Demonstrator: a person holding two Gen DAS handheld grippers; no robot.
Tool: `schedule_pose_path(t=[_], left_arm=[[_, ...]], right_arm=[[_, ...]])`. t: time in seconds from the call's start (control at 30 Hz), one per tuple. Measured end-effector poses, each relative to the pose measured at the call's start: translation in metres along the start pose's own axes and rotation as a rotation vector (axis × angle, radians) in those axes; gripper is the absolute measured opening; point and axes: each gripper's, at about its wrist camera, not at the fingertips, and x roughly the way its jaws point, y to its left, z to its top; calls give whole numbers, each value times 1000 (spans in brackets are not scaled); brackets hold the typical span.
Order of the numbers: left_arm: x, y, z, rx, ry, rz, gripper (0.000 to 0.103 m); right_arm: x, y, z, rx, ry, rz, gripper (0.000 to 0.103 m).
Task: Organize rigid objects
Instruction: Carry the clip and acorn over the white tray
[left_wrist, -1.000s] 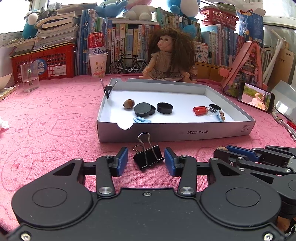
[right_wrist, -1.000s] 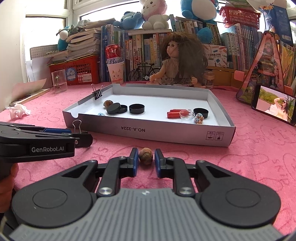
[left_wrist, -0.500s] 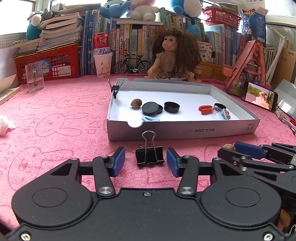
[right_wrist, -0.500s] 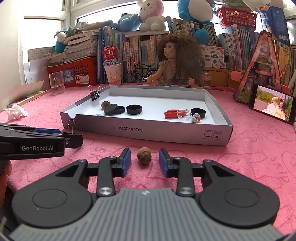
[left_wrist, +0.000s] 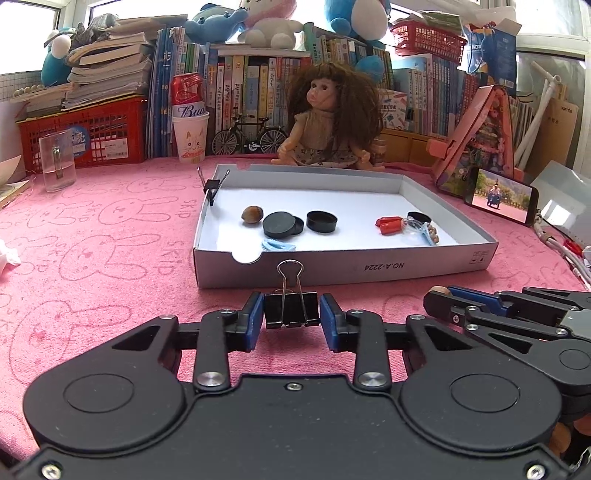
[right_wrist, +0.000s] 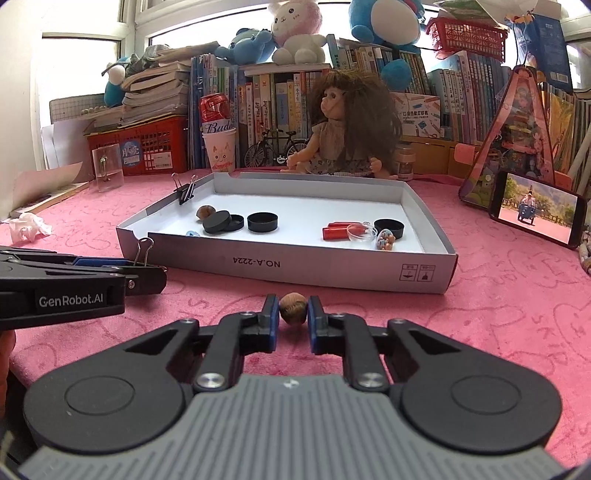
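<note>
Left wrist: white tray (left_wrist: 369, 267) wall just beyond binder clip (left_wrist: 291, 309).

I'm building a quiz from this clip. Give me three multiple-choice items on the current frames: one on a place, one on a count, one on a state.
1. Where is the second binder clip?
A. on the box's left wall
B. in the cup
C. on the phone

2. How many nuts lie inside the box?
A. none
B. one
C. three

3. What sits between the right gripper's pads?
A. a red tube
B. a black cap
C. a nut

A: a clip sits on the box wall.
B: a single nut lies there.
C: the right gripper pads flank a nut.
</note>
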Motion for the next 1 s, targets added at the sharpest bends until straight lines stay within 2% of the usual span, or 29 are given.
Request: schedule_pose_path(t=[0.3, 0.6, 1.0], left_arm=[[-11, -7, 15, 7, -48, -23, 31], [-6, -6, 37, 8, -84, -24, 31], [22, -1, 53, -10, -67, -17, 31]], right_arm=[[-7, -2, 17, 2, -49, -4, 20], [-7, -6, 31, 0, -82, -23, 20], [6, -14, 45, 14, -89, -36, 20]])
